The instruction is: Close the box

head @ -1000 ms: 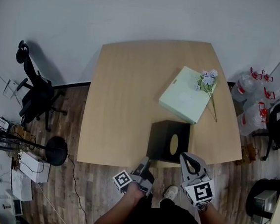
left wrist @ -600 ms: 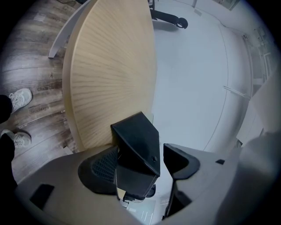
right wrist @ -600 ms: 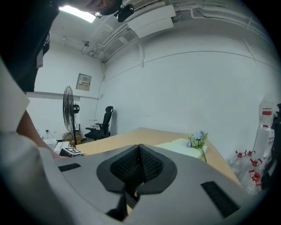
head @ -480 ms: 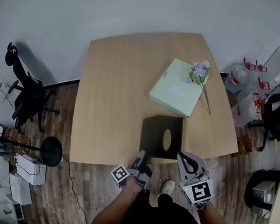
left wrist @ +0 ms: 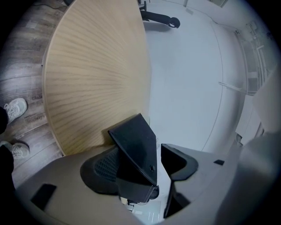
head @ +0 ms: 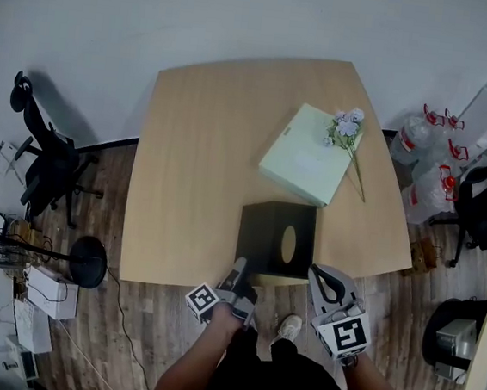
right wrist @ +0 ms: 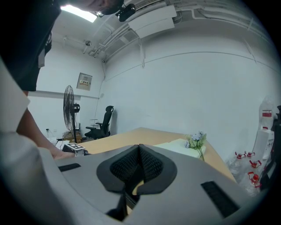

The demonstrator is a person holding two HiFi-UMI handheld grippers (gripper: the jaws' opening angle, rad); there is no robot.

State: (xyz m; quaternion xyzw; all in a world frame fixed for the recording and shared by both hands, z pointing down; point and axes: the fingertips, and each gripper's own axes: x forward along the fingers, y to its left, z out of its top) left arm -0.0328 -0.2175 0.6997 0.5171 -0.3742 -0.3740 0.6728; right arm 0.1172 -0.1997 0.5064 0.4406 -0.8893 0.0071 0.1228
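A black box (head: 266, 227) with an oval opening stands on the wooden table (head: 203, 168), close to its front edge. At the box's near left corner is my left gripper (head: 242, 272). In the left gripper view a raised black flap (left wrist: 136, 140) of the box stands between the jaws of that gripper (left wrist: 140, 154). The jaws have just been closing; the flap lies against one pad (left wrist: 103, 165), with a gap to the other. My right gripper (head: 323, 280) hangs at the table edge right of the box. Its jaws (right wrist: 139, 154) are shut with nothing seen between them.
A pale green flat box (head: 307, 164) with a sprig of artificial flowers (head: 346, 127) lies behind the black box. An office chair (head: 52, 161) and a fan base (head: 89, 262) stand on the floor at left. Water bottles (head: 438, 158) crowd the right.
The left gripper's jaws have narrowed a little around the black flap. The head view has shifted slightly. The right gripper has stayed where it was.
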